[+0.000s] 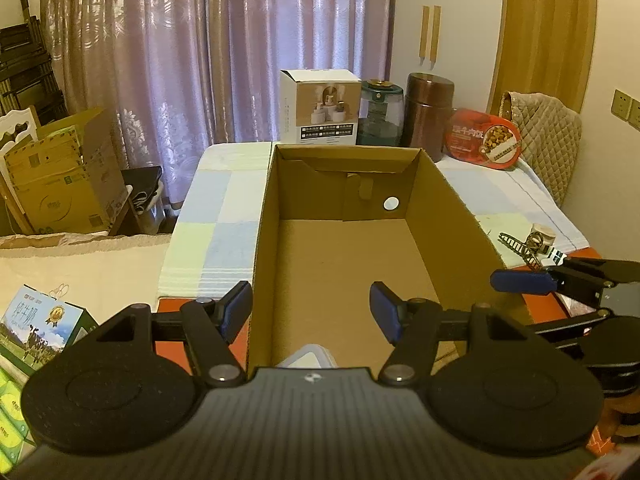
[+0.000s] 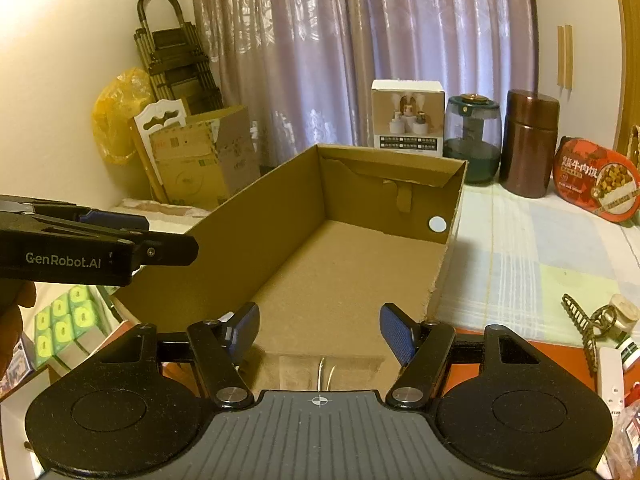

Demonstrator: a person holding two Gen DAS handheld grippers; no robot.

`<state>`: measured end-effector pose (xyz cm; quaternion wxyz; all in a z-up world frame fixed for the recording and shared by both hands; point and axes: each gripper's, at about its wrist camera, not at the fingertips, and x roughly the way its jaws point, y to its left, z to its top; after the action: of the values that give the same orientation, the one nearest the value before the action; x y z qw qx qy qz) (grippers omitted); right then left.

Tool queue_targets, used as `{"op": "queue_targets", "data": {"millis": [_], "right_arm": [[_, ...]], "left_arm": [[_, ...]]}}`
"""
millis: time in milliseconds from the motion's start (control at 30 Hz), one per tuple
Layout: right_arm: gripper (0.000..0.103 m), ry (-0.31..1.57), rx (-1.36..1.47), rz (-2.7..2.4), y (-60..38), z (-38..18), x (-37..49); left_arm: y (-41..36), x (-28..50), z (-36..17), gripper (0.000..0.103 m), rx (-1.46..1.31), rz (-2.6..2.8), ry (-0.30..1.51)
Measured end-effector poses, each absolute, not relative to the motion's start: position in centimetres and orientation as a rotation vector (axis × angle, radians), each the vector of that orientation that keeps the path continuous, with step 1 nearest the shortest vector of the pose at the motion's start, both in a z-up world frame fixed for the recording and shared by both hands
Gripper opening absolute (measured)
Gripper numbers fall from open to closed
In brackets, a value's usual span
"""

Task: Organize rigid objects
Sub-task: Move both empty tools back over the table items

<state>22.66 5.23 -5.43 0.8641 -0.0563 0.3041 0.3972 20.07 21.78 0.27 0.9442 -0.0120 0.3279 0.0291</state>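
- Left wrist view: the left hand-held gripper (image 1: 311, 312) hangs released, jaws spread and gripping nothing, over the near end of the open cardboard box (image 1: 448, 200), which stands mid-worktop (image 1: 216, 216). A white lidded container (image 1: 308, 356) lies inside at the box's near wall.
- Right wrist view: the right hand-held gripper (image 2: 319, 333) is likewise released and unladen above the same box (image 2: 248, 232). A hair claw clip (image 2: 586, 330) lies near the worktop's right edge.

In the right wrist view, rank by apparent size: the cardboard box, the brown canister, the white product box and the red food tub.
1. cardboard box
2. white product box and brown canister: look alike, unranked
3. red food tub: cut by the frame edge and nearer, so unsure
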Motion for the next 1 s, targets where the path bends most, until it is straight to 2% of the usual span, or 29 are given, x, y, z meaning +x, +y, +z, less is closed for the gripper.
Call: {"op": "queue_targets", "data": {"millis": [700,1000], "right_arm": [[0.065,0.609,-0.122,0.825,4.8,-4.9,22.4],[0.065,0.538,-0.066,0.796,2.2,-2.8,22.0]], "left_arm": [[21.7,19.6,0.1,0.06,-0.035,0.072,0.665],[21.0,18.6,1.4,0.06,-0.038,0.078,0.648]]}}
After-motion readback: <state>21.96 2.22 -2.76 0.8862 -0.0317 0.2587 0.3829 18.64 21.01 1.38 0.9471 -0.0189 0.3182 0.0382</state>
